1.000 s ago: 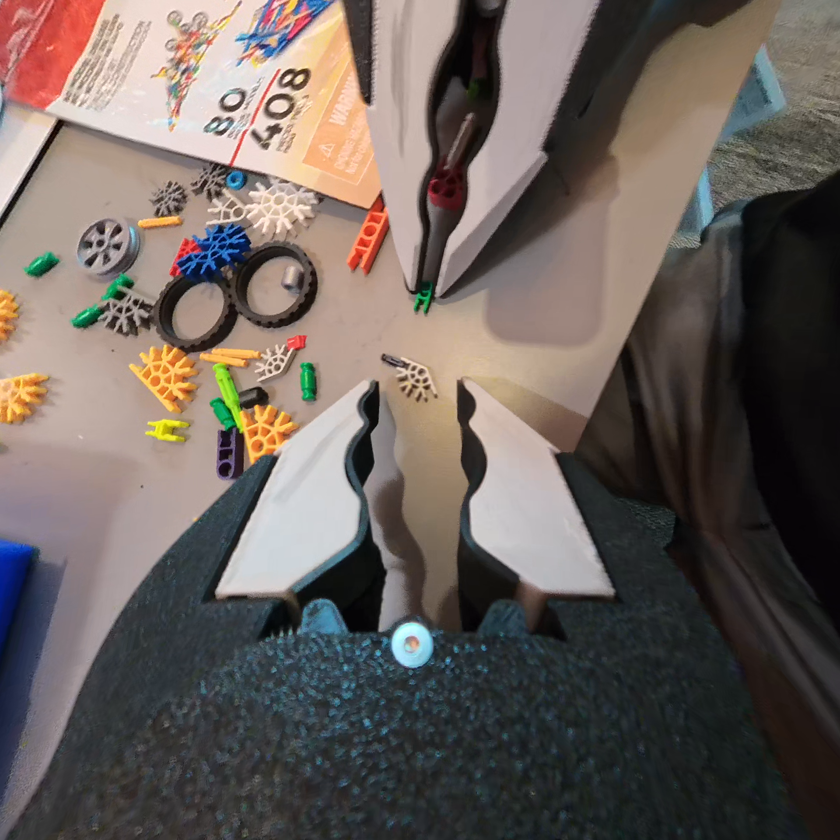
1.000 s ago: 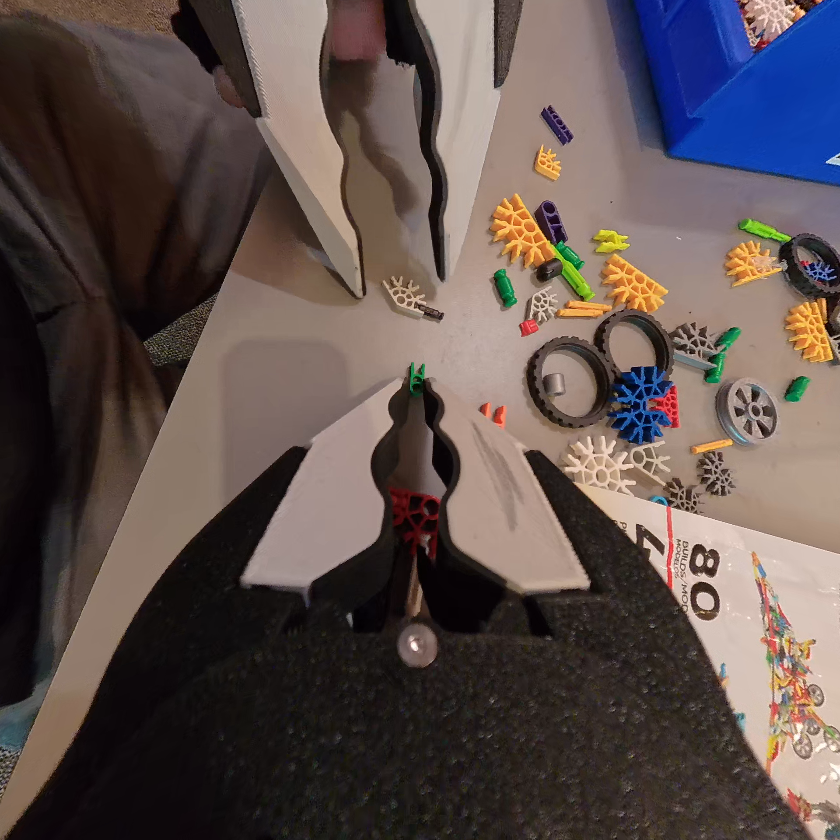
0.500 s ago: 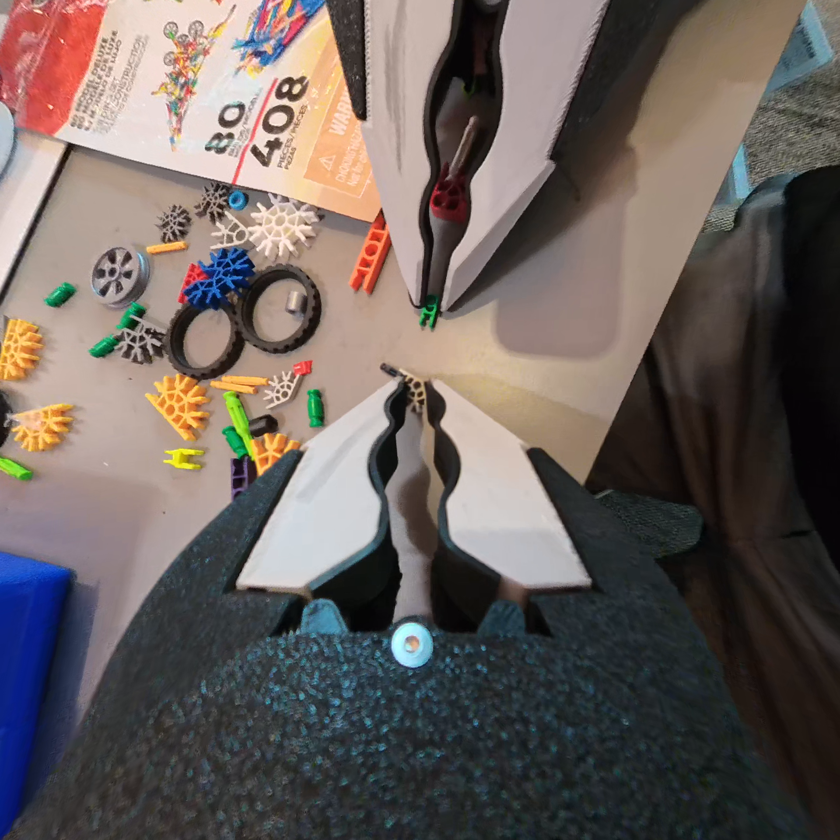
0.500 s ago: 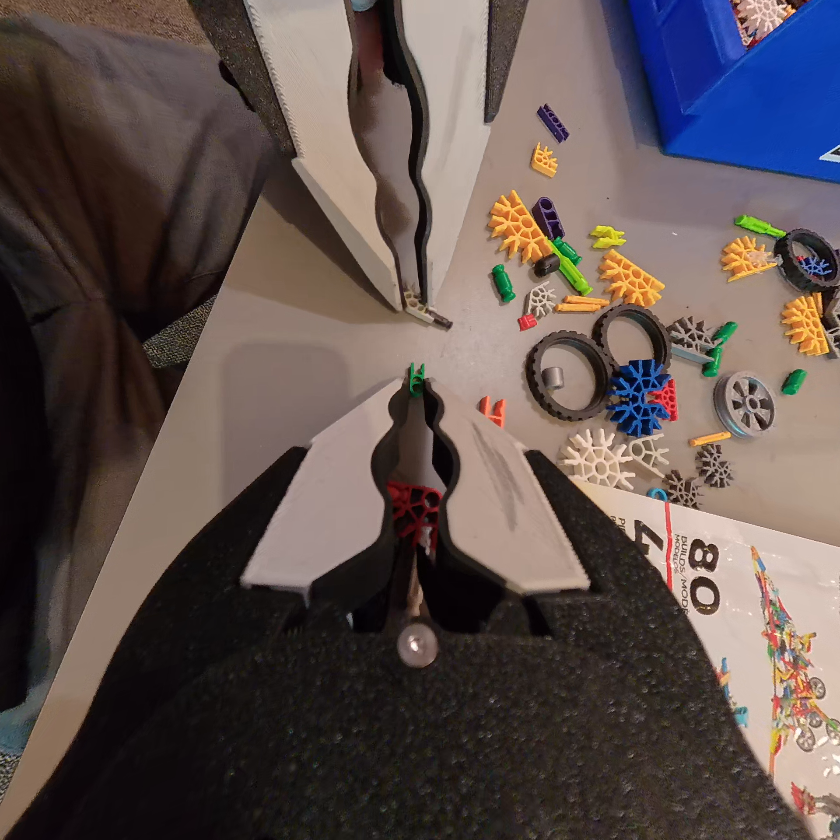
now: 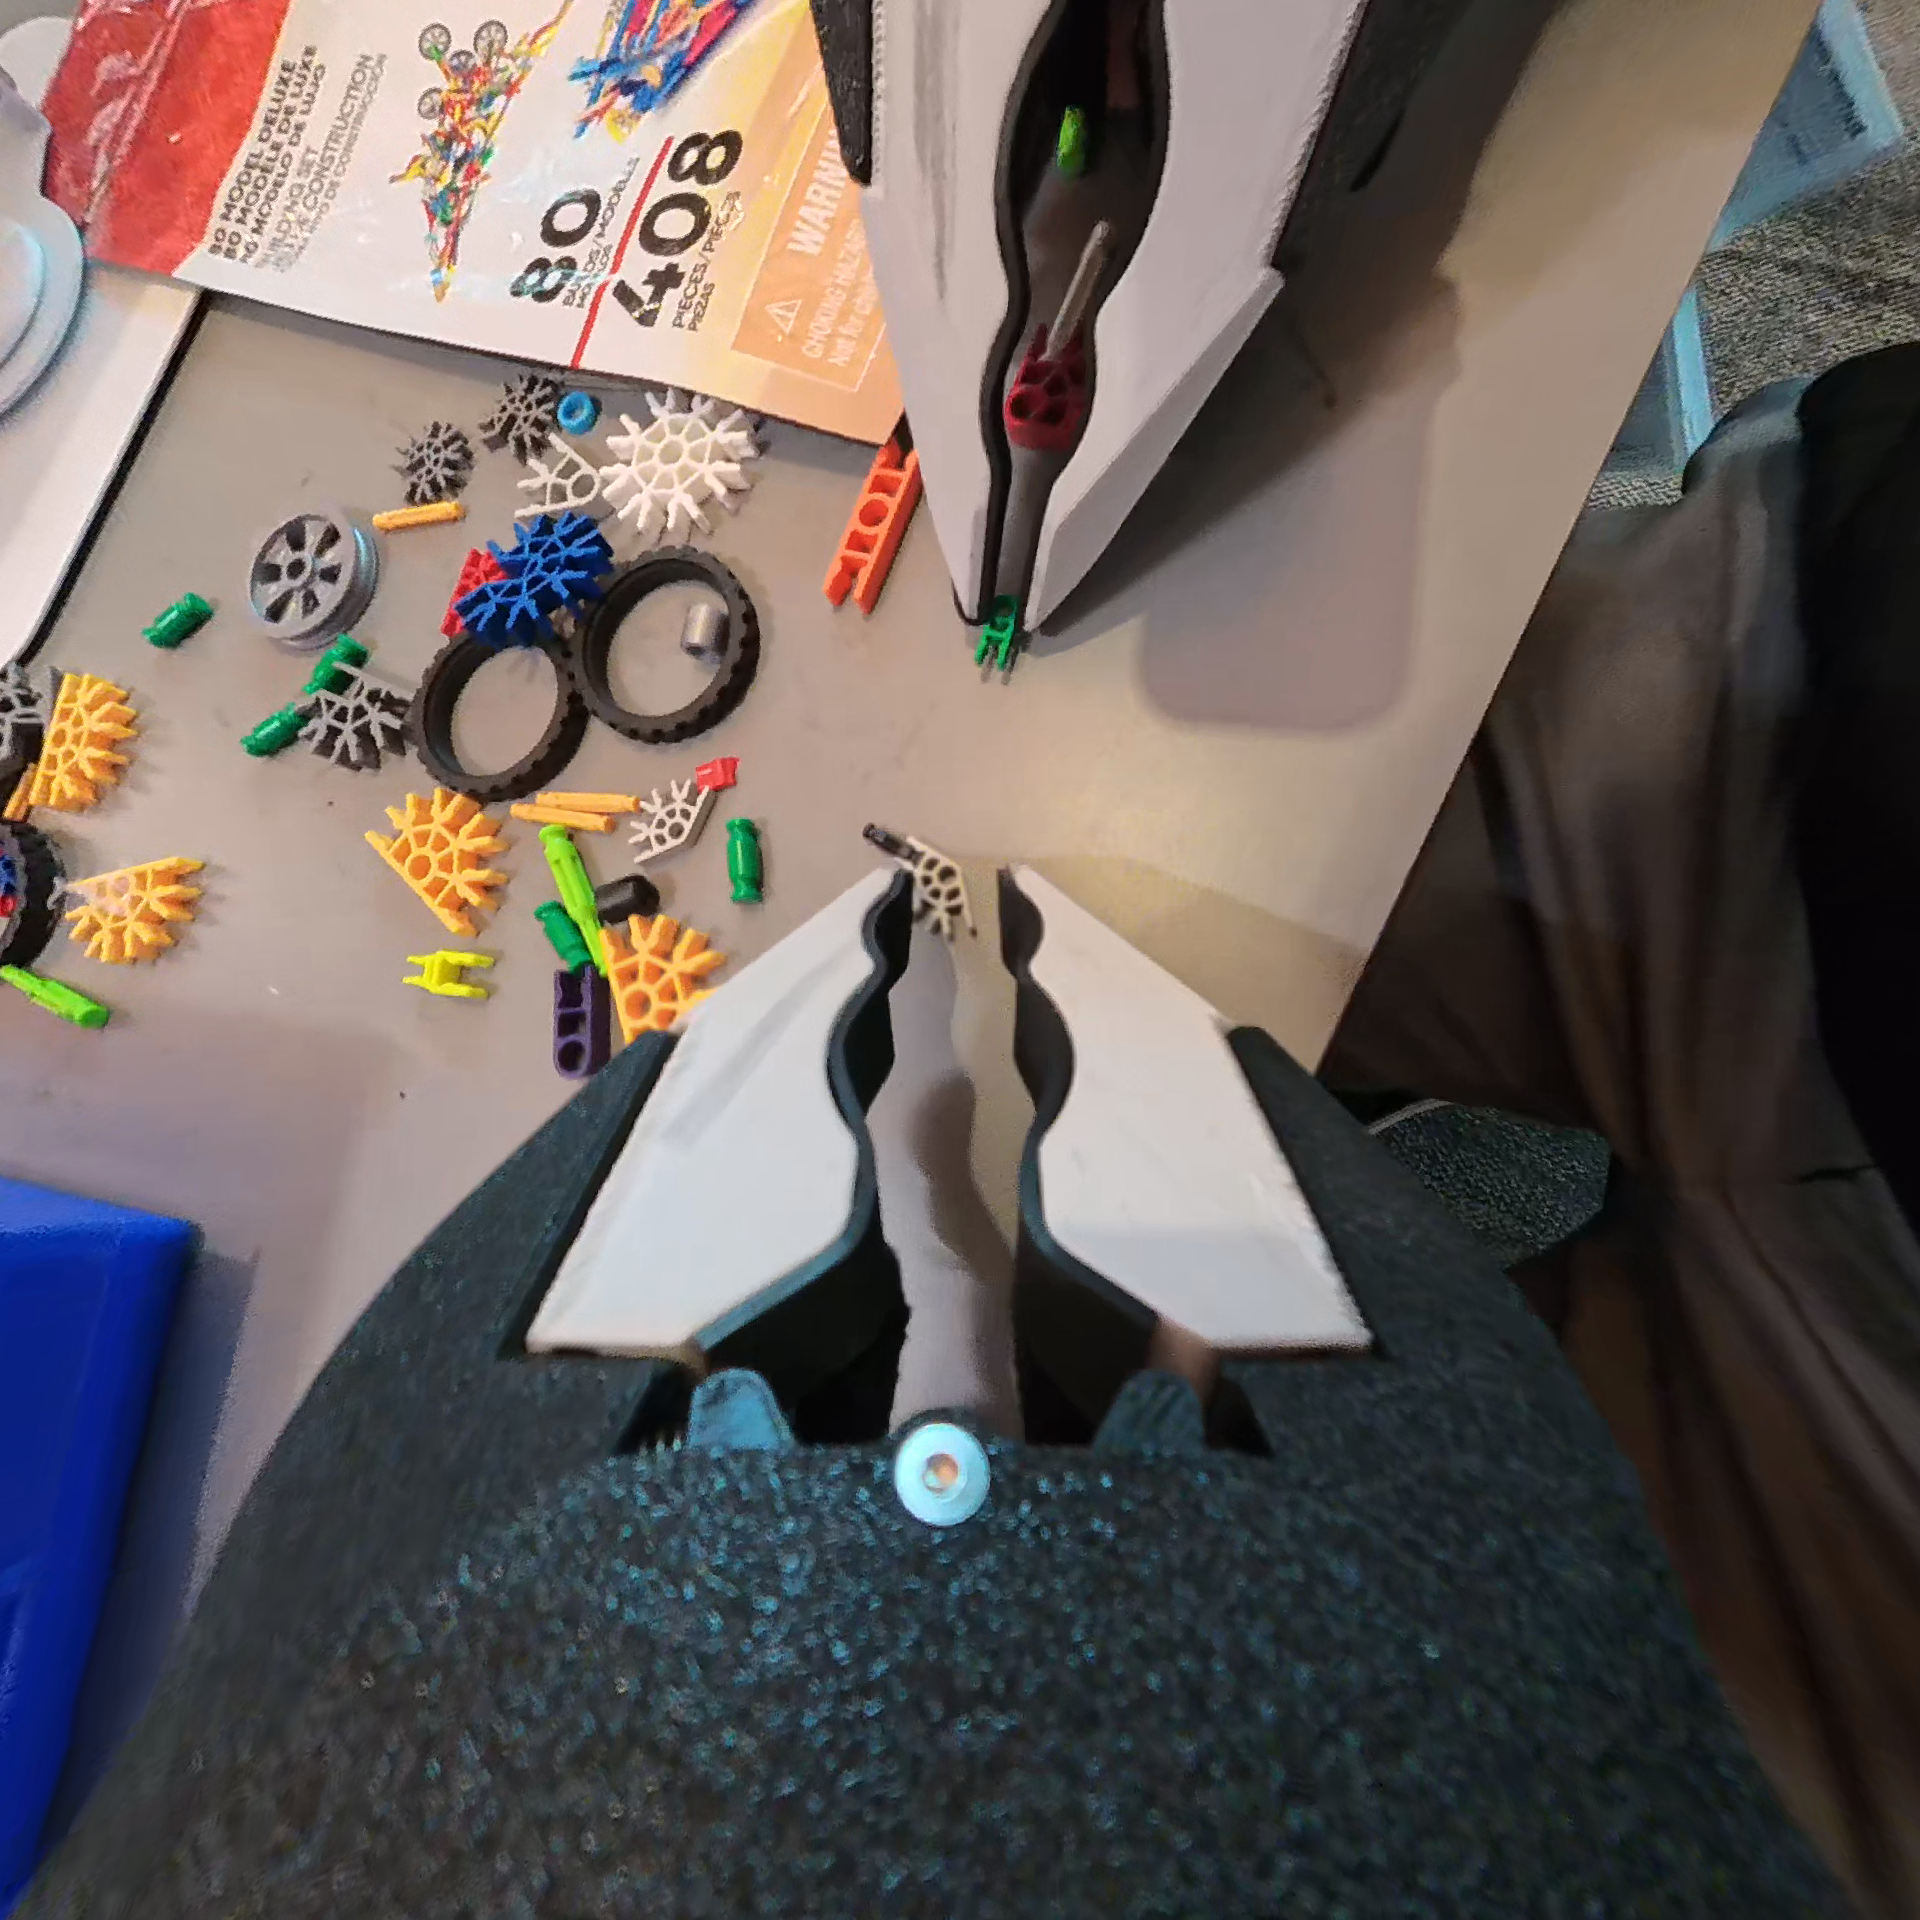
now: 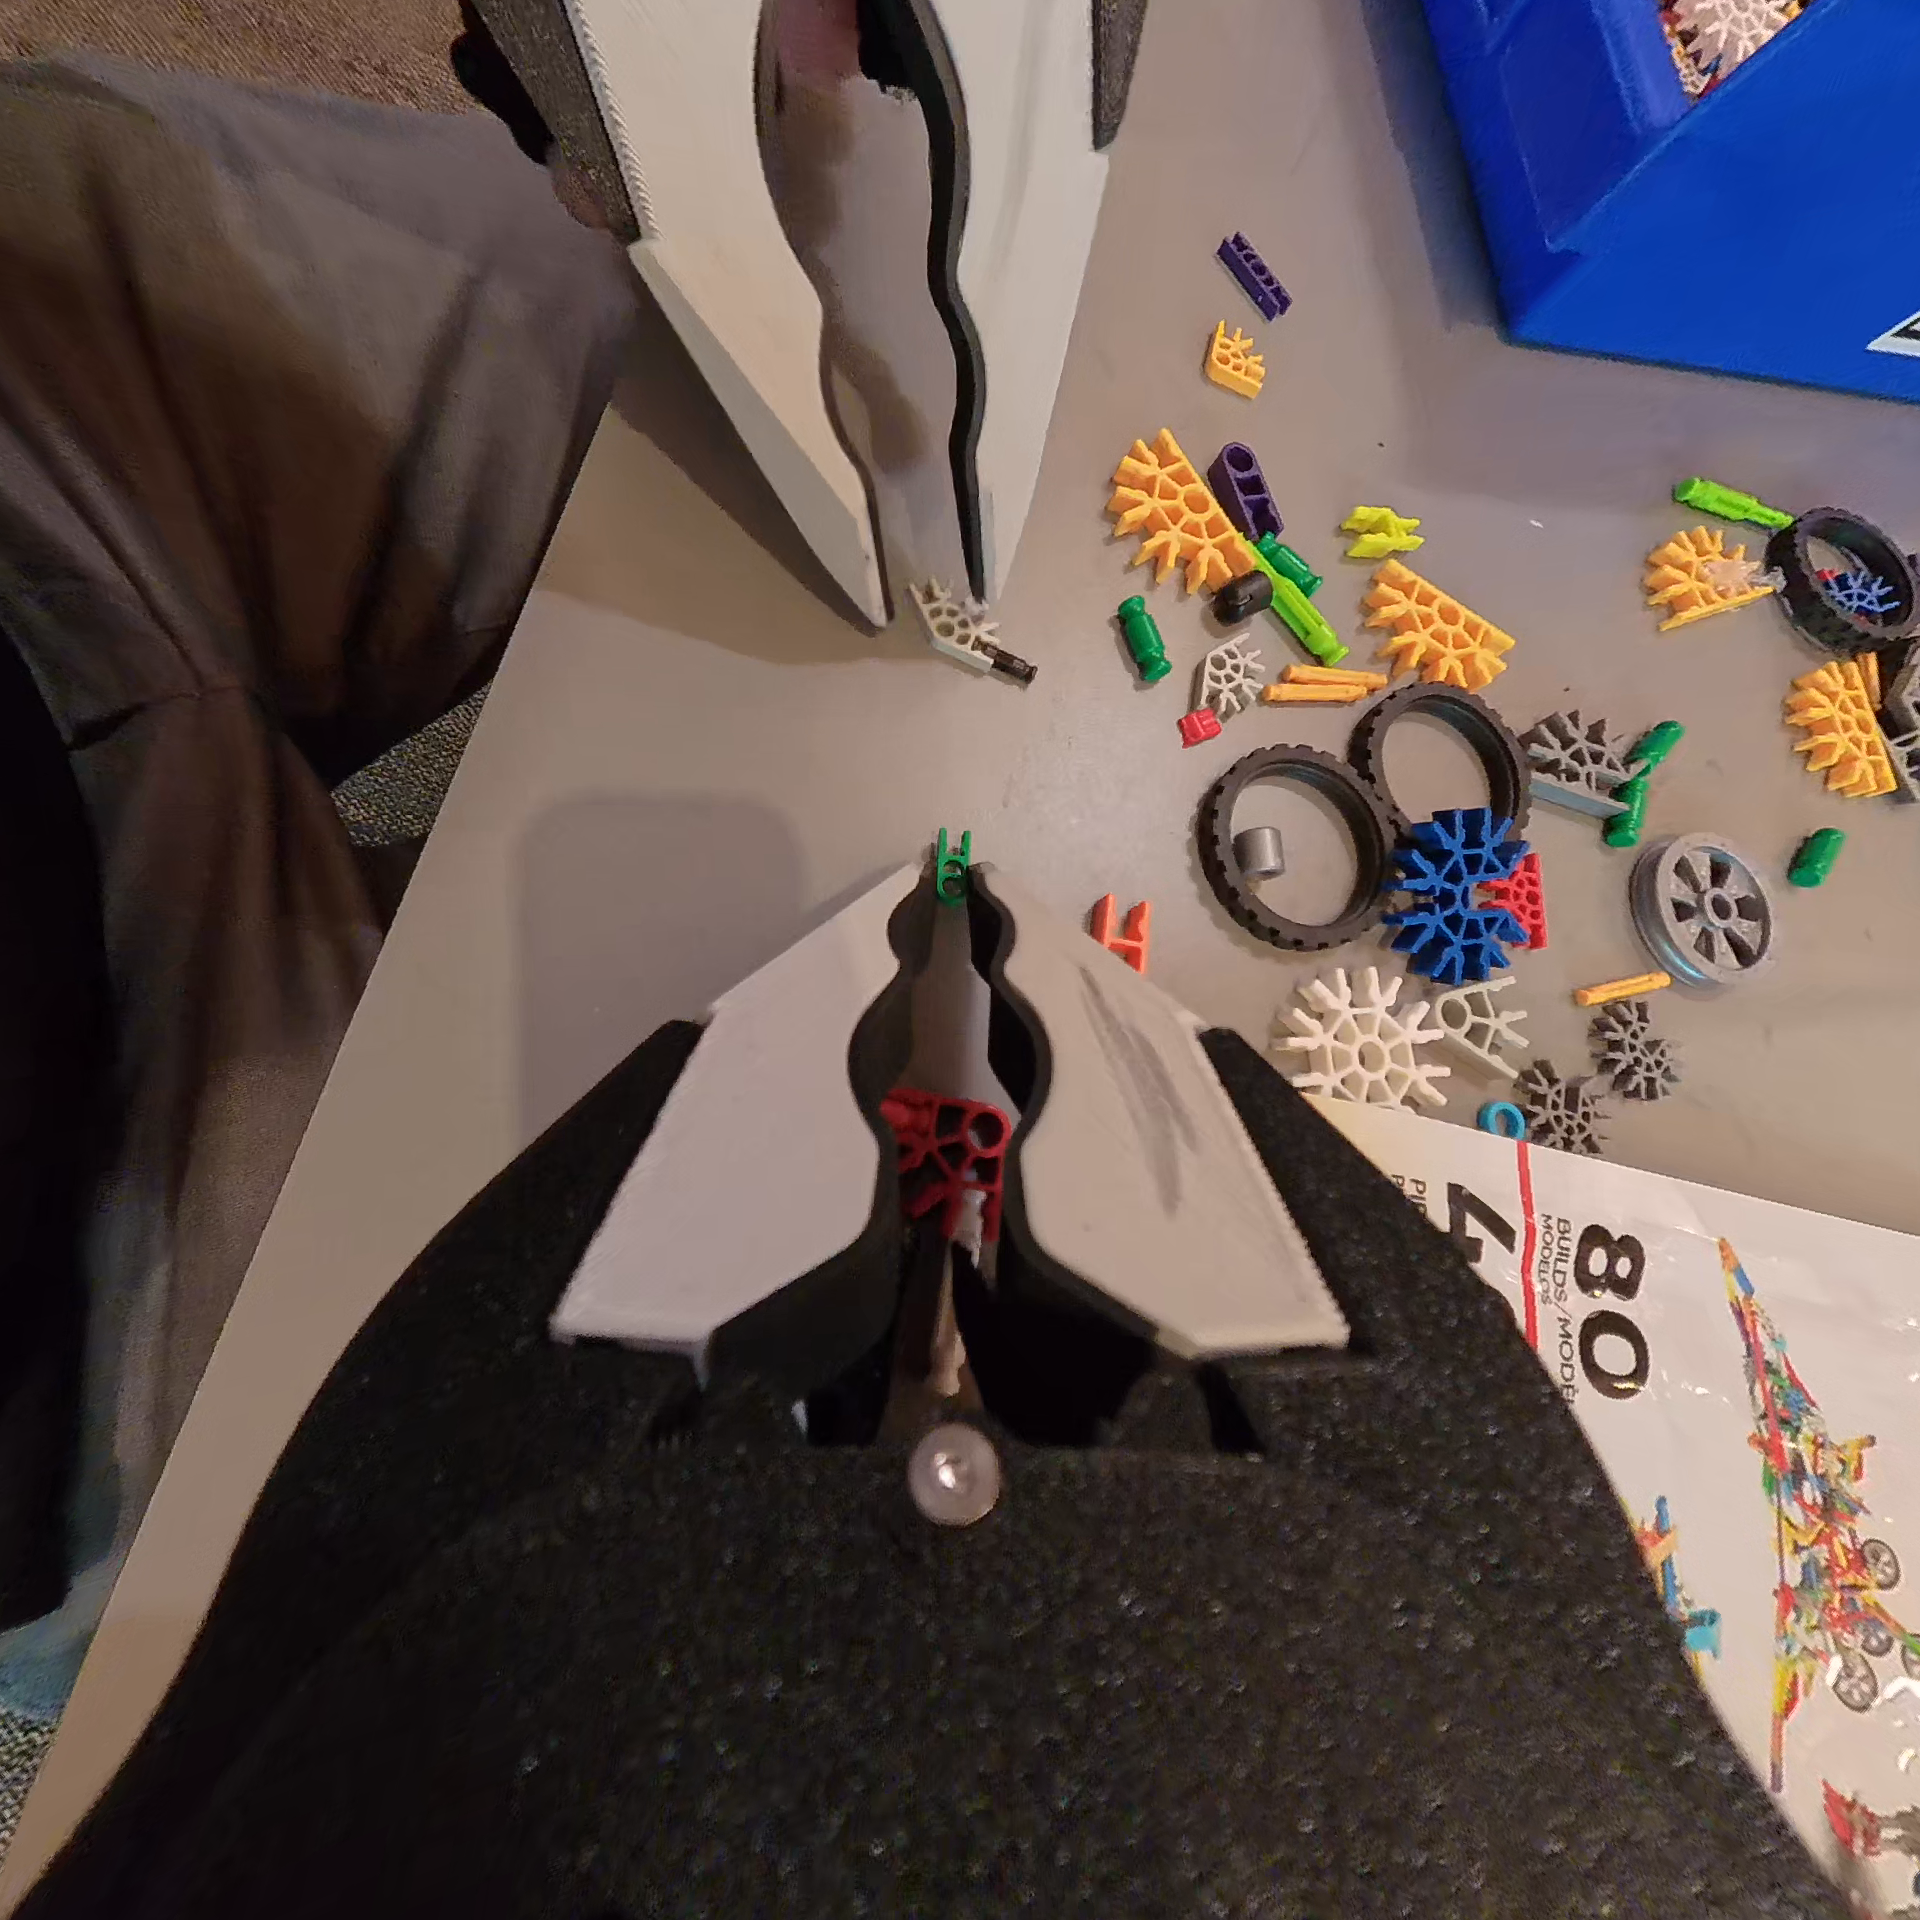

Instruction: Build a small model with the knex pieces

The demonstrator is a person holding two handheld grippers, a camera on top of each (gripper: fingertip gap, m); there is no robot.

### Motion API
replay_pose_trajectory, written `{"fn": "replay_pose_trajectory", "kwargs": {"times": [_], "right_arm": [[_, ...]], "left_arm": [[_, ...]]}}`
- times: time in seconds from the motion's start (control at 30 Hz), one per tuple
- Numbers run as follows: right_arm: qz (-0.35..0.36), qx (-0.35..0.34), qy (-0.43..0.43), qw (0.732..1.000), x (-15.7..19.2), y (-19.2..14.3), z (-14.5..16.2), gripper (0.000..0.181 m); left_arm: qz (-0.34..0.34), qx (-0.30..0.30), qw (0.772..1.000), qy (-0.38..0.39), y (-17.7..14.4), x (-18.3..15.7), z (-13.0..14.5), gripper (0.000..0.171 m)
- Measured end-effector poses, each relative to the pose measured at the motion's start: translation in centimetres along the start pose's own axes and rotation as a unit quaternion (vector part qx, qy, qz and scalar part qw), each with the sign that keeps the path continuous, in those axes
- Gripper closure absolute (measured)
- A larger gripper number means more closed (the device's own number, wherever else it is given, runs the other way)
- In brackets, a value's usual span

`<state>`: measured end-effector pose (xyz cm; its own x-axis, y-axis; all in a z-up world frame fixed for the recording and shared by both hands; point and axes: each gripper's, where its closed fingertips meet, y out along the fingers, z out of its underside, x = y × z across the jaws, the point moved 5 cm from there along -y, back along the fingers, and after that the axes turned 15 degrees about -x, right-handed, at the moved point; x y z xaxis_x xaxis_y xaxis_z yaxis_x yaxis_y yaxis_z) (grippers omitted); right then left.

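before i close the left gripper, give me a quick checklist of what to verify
1. Left gripper open: ok, jaws apart.
2. White connector between its fingertips: ok, lying on the table.
3. Fingertips touching that connector: cannot tell.
4. Right gripper hold: ok, shut on the red connector piece; a green clip pokes out at the tip.
5. Grippers apart: ok, bare table between them.

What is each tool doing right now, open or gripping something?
Left tool: open, fingertips either side of a grey connector piece on the table.
Right tool: shut on a small assembly with a green tip.
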<state>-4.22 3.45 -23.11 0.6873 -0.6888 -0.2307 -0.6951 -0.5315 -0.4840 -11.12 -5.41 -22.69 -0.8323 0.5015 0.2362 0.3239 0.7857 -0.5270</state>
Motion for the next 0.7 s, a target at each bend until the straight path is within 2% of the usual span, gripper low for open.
{"fn": "replay_pose_trajectory", "kwargs": {"times": [0.4,0.57,0.7], "right_arm": [[0.002,-0.006,0.008,1.0,-0.2,-0.1,0.1,0.177],[0.002,-0.005,0.007,1.0,-0.2,-0.1,0.1,0.177],[0.001,-0.006,0.008,1.0,-0.2,-0.1,0.1,0.177]], "left_arm": [[-0.048,0.008,0.998,-0.034,-0.2,0.2,0.7,0.152],[-0.042,0.003,0.998,-0.038,0.6,0.0,0.2,0.16],[-0.012,-0.006,1.0,-0.025,0.7,-0.6,0.0,0.161]]}}
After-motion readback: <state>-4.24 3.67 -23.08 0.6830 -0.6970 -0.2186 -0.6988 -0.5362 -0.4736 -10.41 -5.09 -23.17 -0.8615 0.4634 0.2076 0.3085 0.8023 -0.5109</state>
